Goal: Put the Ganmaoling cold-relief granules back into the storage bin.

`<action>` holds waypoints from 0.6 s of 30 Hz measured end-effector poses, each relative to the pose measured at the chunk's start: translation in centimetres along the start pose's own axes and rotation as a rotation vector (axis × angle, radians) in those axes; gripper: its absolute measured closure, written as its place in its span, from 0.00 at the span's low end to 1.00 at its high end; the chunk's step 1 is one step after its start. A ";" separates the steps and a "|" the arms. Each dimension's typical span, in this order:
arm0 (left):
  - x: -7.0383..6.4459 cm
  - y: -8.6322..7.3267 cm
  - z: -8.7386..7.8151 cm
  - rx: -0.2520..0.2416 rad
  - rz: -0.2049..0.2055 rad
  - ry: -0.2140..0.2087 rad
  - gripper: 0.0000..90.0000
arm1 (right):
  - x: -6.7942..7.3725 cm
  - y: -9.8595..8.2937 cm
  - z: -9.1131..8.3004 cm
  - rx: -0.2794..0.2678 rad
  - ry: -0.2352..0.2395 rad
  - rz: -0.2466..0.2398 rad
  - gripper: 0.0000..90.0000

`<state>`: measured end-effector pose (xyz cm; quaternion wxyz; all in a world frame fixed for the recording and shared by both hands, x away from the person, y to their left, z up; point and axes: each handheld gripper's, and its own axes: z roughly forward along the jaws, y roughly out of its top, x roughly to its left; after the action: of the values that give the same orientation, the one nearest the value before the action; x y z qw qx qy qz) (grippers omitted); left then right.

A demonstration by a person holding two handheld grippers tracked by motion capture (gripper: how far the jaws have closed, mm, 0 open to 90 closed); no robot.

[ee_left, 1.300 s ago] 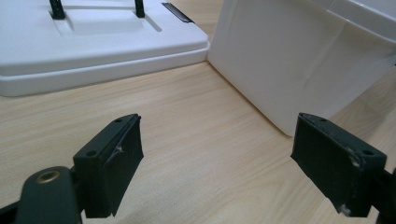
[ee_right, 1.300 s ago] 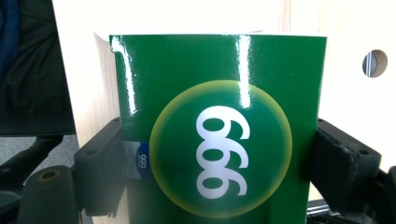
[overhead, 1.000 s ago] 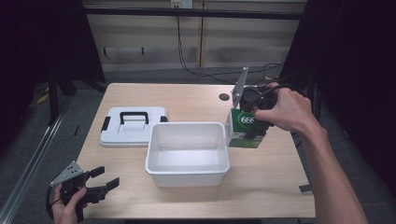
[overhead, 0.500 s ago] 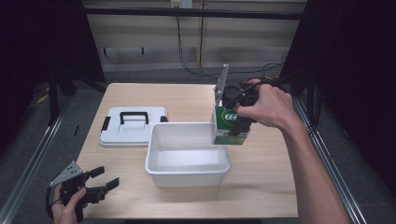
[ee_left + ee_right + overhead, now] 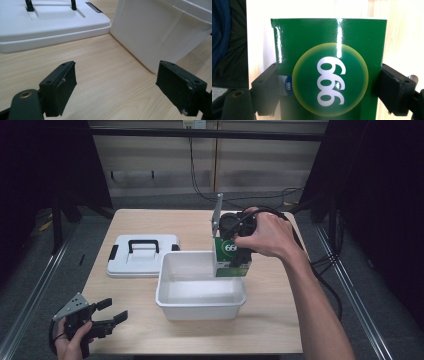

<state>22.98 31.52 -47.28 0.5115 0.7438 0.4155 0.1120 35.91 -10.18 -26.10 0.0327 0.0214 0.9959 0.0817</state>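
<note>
A green box with a white number in a yellow-edged circle hangs over the right back corner of the white tub. My right gripper is shut on the green box, one black jaw on each side. The left gripper sits low at the table's front left corner, open and holding nothing. In the left gripper view the left gripper faces the tub's outer wall over bare wood.
A white lid with a black handle lies flat to the left of the tub, touching it; the lid also appears in the left gripper view. Cables trail off the table's back right. The table's front right is bare wood.
My right gripper has carried the green box leftward and forward, from beside the tub's right side to above its back right corner. The left gripper has stayed put.
</note>
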 end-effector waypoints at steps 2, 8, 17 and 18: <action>0.1 0.0 0.0 -0.003 -0.003 0.001 0.18 | -0.2 0.3 0.5 -0.006 0.002 -0.008 0.18; 0.1 0.0 -0.1 -0.003 0.003 0.000 0.18 | -0.6 1.0 2.4 0.008 0.008 -0.023 0.18; 0.0 0.0 0.0 -0.006 -0.003 0.001 0.18 | -0.7 0.3 5.2 0.035 0.030 -0.001 0.18; 0.1 0.0 -0.1 -0.006 0.000 0.001 0.18 | -0.7 0.2 5.6 0.039 0.036 -0.002 0.18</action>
<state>22.97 31.61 -47.29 0.5134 0.7424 0.4154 0.1134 37.01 -9.12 -31.50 0.0145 0.0194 0.9977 0.0626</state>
